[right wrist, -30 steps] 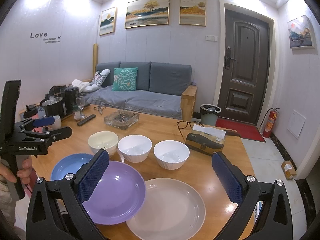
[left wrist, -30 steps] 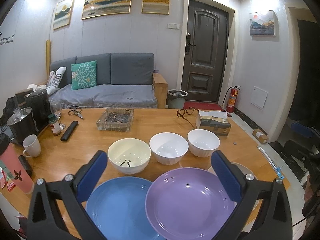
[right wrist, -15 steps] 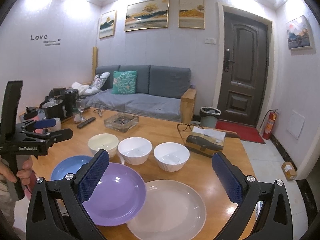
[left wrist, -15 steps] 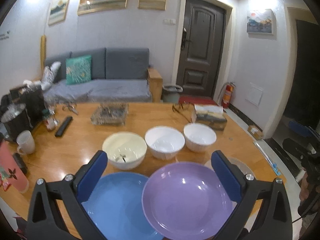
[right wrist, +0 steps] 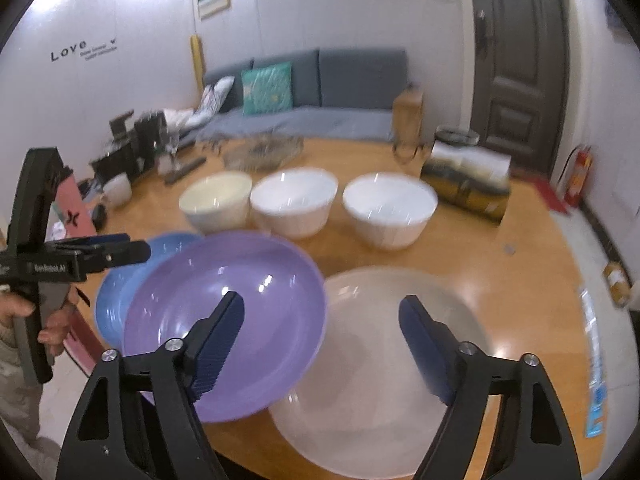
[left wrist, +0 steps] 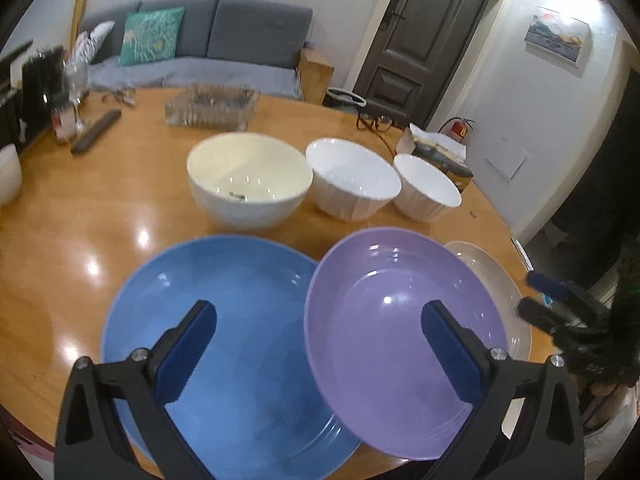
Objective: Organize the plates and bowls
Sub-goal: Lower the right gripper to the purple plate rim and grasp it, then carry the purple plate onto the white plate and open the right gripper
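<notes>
1. L gripper (left wrist: pixel 320 340), bottom of left-wrist view: jaws wide apart, nothing between pads; hangs over the seam of two plates.
2. R gripper (right wrist: pixel 322 338), bottom of right-wrist view: jaws closing, nothing between them yet; over the purple/pale plate overlap.
3. Blue plate (left wrist: pixel 224 344), lower left of left-wrist view, flat on wooden table (left wrist: pixel 72 220).
4. Purple plate (left wrist: pixel 400 328), lower centre-right; its left rim laps over the blue plate, its right rim over the pale one.
5. Pale plate (right wrist: pixel 384 360), lower centre-right of right-wrist view, near table edge.
6. Cream bowl (left wrist: pixel 250 184), mid-frame, small dark bit inside, can't tell what.
7. White bowl, middle (left wrist: pixel 354 184), just beside cream bowl.
8. White bowl, right (left wrist: pixel 427 188), just beside the middle one.
9. Tissue box (left wrist: pixel 438 152), behind the right bowl.
10. Glass tray (left wrist: pixel 212 106), upper centre-left; blurred.
11. Remote (left wrist: pixel 96 136), left, mid-height.
12. Grey sofa (left wrist: pixel 224 40), top.
</notes>
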A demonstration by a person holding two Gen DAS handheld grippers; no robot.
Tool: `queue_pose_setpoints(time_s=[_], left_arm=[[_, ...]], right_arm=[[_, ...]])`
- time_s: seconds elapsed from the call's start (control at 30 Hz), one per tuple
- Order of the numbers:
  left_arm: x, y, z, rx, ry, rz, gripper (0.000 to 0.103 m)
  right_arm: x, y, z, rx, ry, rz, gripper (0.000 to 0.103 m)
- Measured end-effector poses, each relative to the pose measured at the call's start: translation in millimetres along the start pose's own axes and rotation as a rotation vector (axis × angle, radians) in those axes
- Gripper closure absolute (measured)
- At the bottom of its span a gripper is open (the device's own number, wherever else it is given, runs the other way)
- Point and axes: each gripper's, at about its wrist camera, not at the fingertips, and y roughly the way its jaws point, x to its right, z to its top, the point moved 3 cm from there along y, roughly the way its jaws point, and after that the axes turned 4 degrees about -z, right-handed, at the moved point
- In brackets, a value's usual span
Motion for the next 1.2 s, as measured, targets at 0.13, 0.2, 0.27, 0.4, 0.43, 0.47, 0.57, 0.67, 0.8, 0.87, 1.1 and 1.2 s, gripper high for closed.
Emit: queue_pose_setpoints(time_s=[0.13,0.2,0.27,0.4,0.43,0.47,0.57,0.67,0.8,0.87,1.1,1.2], left_arm=[[-2.7,9.3,-6.8,-0.039,-0.008,-0.026,0.017],[-3.3,13.7,-10.4,-0.06,-0.015,-0.035,0.023],[-4.5,19.0,-12.7,-0.076,-0.021,-0.04,0.036],[-2.1,28.3,-17.2,-0.112,-0.023,-0.05,0.053],[-1.9,29.3,-17.9,-0.116,-0.023,-0.051,0.058],[-2.5,29.7,-18.2,-0.12,-0.023,-0.053,0.063],[-2.3,31.7,-19.2,-0.13,-0.018,-0.055,0.073],[-1.5,31.2,-19.4,-0.131,-0.016,-0.051,0.08],[-3.9,31.3,-18.5,-0.135,-0.023,-0.043,0.084],[-3.0,30.2,-18.2,-0.134,-0.022,-0.043,0.084],[12.5,21.8,-9.4,-0.115,0.012,-0.045,0.084],[26.2,20.6,-4.8,-0.111,0.041,-0.045,0.084]], right_arm=[[-2.0,20.9,-11.9,-0.063,0.0,0.029,0.041],[-2.8,29.8,-16.9,-0.09,0.0,0.036,0.042],[-4.9,36.8,-21.7,-0.122,0.007,0.043,0.045],[-4.6,44.6,-26.2,-0.151,0.015,0.063,0.06],[-5.7,45.4,-26.4,-0.156,0.015,0.068,0.062],[-6.1,46.2,-27.0,-0.159,0.015,0.073,0.065],[-9.4,47.0,-27.7,-0.167,0.013,0.086,0.07],[-11.8,47.0,-27.2,-0.167,0.008,0.097,0.074],[-11.8,46.7,-26.3,-0.169,0.005,0.083,0.079],[-10.7,46.5,-26.3,-0.169,0.009,0.086,0.082],[-6.0,36.9,-19.8,-0.137,0.002,0.06,0.082],[1.9,29.0,-16.9,-0.117,0.008,0.047,0.082]])
